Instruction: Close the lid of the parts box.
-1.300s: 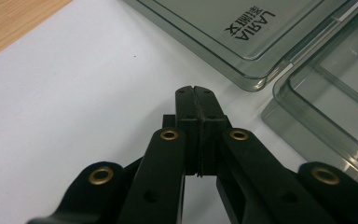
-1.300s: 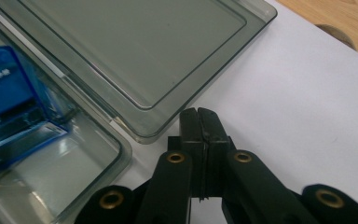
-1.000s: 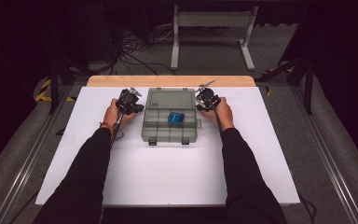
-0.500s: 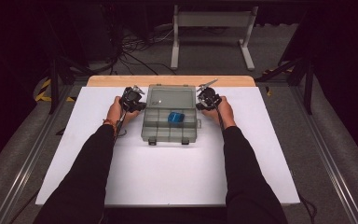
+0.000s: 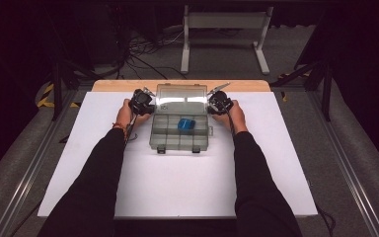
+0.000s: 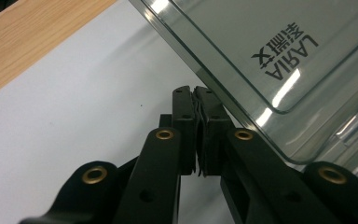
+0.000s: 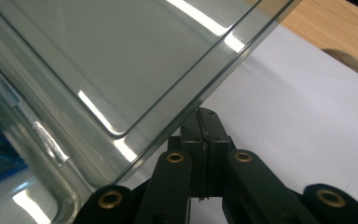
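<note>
A clear plastic compartment box lies on the white sheet, with its lid raised and tilted back. A blue object sits in one middle compartment. My left gripper is at the lid's left edge and my right gripper at its right edge. In the left gripper view the pads are pressed together, so that gripper is shut with nothing between, and the lid crosses just beyond its tips. The right gripper is likewise shut under the edge of the lid. I cannot tell whether either gripper touches the lid.
The white sheet covers a wooden table whose bare far edge runs just behind the box. Beyond it a metal stand and cables lie on the dark floor. The person's black sleeves reach in from the bottom.
</note>
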Tool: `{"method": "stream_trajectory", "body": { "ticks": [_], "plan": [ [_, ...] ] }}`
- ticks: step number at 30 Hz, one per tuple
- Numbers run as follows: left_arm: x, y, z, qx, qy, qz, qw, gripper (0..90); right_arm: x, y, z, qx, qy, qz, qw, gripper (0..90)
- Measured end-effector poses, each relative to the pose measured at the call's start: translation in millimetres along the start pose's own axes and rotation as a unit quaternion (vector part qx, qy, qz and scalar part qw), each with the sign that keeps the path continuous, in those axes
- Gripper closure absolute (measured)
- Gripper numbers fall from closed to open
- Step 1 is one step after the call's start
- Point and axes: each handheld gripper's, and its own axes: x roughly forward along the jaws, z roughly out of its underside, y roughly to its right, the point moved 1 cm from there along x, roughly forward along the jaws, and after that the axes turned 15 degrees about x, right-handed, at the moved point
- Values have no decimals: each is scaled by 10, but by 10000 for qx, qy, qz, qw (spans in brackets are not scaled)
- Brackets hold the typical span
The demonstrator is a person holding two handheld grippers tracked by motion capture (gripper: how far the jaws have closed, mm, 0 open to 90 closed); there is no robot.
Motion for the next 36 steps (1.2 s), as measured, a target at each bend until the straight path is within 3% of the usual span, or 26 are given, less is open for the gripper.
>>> {"method": "stream_trajectory", "body": {
  "ticks": [12,19,30,36],
  "plan": [
    [17,32,-7,-175,152,-160,9996,891,10,-31,-6,85,234,130,9996,900],
    [-20,13,-41,-113,297,-270,9991,886,-30,-40,-35,23,503,202,9985,900],
    [-192,-14,-139,-80,552,-559,9969,880,-208,-89,-121,-126,858,338,9957,900],
    [-358,-3,-203,-39,661,-715,9952,875,-328,-128,-162,-140,1042,289,9940,900]
  ]
}}
